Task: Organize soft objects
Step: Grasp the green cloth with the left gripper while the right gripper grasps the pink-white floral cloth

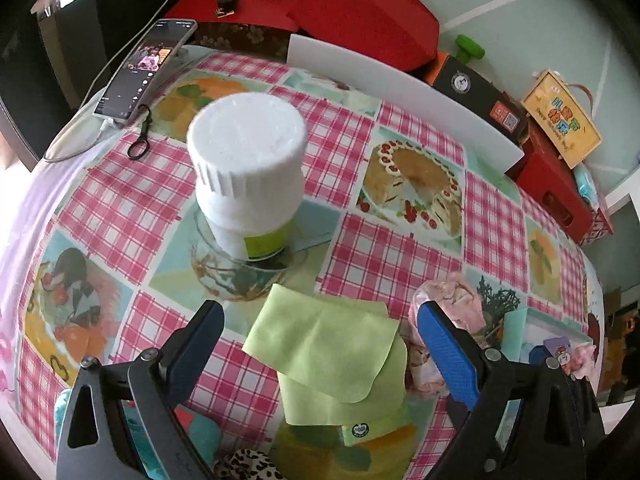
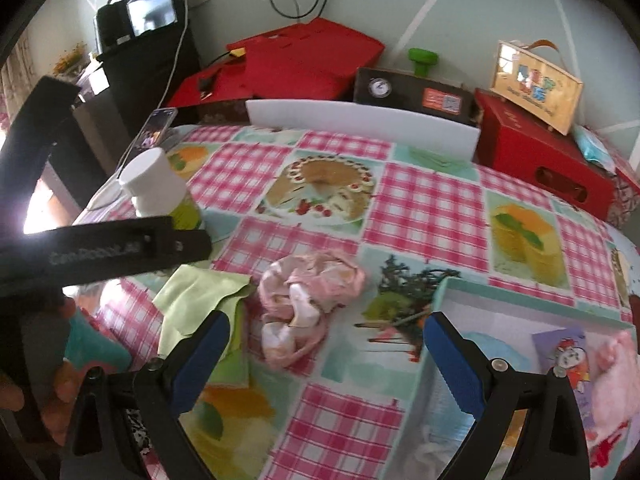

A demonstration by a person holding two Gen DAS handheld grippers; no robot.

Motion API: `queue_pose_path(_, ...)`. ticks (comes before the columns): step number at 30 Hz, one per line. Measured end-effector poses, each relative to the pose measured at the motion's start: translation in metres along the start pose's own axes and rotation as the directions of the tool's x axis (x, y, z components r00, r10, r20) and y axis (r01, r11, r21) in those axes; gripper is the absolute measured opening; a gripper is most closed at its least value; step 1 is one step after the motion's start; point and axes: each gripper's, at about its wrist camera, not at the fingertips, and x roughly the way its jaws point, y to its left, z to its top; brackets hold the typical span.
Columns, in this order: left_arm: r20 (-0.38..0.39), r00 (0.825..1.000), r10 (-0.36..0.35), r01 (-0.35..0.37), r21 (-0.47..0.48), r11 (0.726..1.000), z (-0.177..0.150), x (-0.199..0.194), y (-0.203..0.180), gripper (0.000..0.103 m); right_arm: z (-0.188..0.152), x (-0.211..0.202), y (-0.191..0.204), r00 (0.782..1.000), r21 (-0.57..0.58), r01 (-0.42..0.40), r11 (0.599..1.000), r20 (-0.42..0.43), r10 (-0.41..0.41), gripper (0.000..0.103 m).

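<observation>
Both grippers, left (image 1: 320, 344) and right (image 2: 326, 354), spread wide, empty. Green cloth (image 1: 324, 356) and pink cloth (image 2: 308, 300) on table. Box (image 2: 520, 286) holds pink fluff (image 2: 618, 384), card (image 2: 570, 360).

Green cloths (image 1: 328, 344): one
Pink scrunchies (image 2: 308, 296): one
White bottles (image 1: 248, 176): one
Phones (image 1: 146, 68): one
Red boxes (image 2: 544, 160): two
Open boxes (image 2: 532, 300): one
Tools (image 1: 320, 344): two
</observation>
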Motion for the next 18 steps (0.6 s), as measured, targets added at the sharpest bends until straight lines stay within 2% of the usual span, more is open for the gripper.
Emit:
queue_pose_path(3,-0.018,1.0,-0.023,0.023,-0.002,1.0,-0.001,0.005,0.0,0.097,-0.002,0.006,0.004,1.0,-0.013,-0.015,1.0,-0.009,0.015,0.098)
queue_pose_path(12,-0.067,0.998,-0.017,0.018,0.009,1.0,-0.004,0.021,-0.004,0.097,-0.006,0.022,0.004,0.995,0.02,-0.088,0.996,-0.051,0.089,0.078)
queue_pose_path(18,-0.097,0.995,-0.006,0.008,0.017,1.0,-0.007,0.032,-0.007,0.096,-0.011,0.038,0.0,0.991,0.046,-0.09,0.995,-0.096,0.095,0.068)
